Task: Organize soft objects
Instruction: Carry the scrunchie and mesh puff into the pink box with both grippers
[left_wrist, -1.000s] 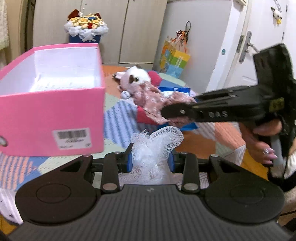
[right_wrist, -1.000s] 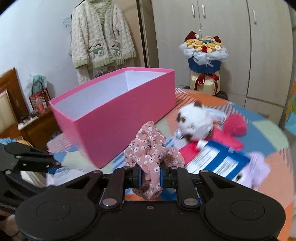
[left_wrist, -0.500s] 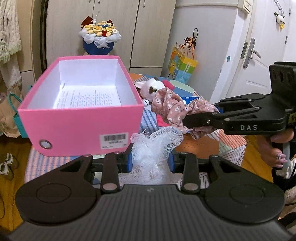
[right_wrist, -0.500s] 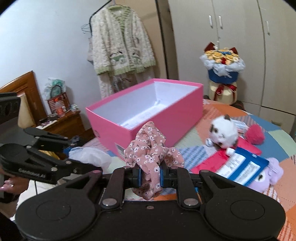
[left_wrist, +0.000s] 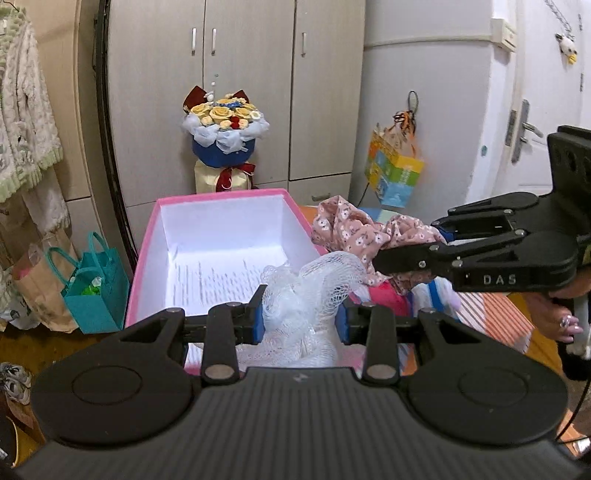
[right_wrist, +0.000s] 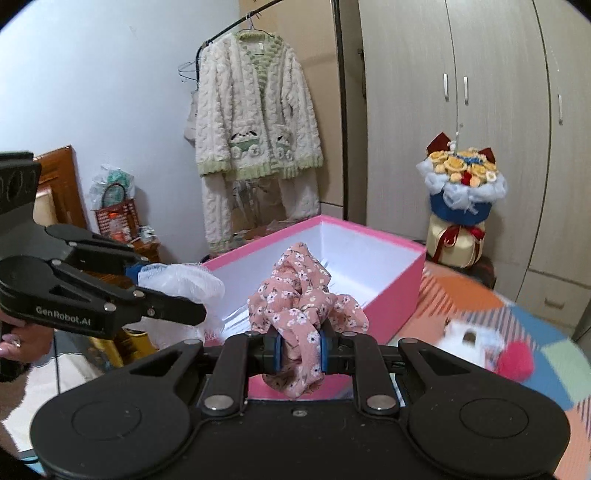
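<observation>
My left gripper is shut on a white mesh pouf and holds it over the near end of the open pink box. My right gripper is shut on a pink floral cloth and holds it above the near wall of the same box. The right gripper with the cloth shows at the right in the left wrist view. The left gripper with the pouf shows at the left in the right wrist view. The box holds only a printed paper sheet.
A white plush toy and a red pompom lie on the patchwork cover right of the box. A flower bouquet stands behind the box by the wardrobe. Teal bags sit on the floor at the left. A cardigan hangs behind.
Both grippers have risen and moved toward the box, carrying the pouf and the cloth. The pouf and cloth are now over the box's opening instead of in front of it.
</observation>
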